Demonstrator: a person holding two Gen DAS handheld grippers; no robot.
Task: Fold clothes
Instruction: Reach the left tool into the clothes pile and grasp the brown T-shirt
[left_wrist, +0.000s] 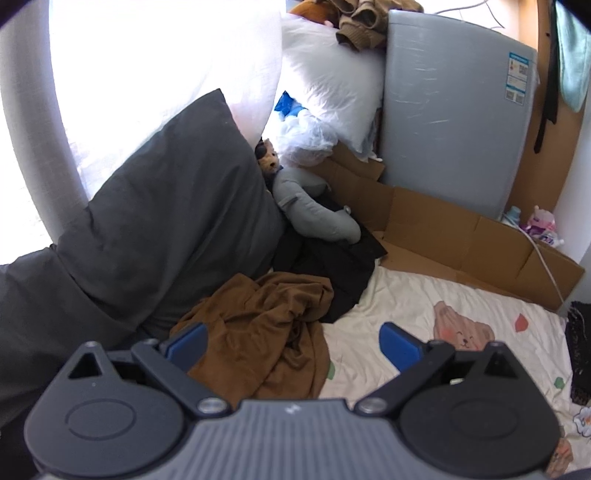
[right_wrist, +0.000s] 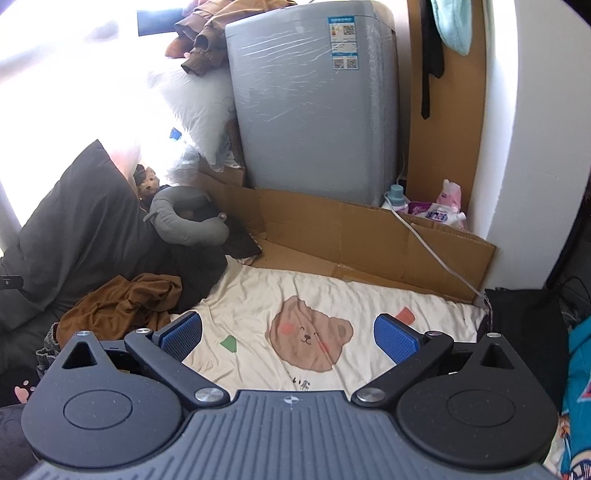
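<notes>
A crumpled brown garment (left_wrist: 266, 332) lies on the bed (left_wrist: 443, 325) against a dark grey pillow (left_wrist: 166, 221), beside a black garment (left_wrist: 332, 273). The left hand-held gripper (left_wrist: 293, 345) hangs over its edge, jaws apart and empty. The right hand-held gripper (right_wrist: 288, 338) is spread wide above the bear-print sheet (right_wrist: 332, 295), holding nothing.

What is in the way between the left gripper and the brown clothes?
Nothing visible. The left gripper hangs open right over the crumpled brown garment, with no object between them. The dark pillow sits off to one side.
</notes>
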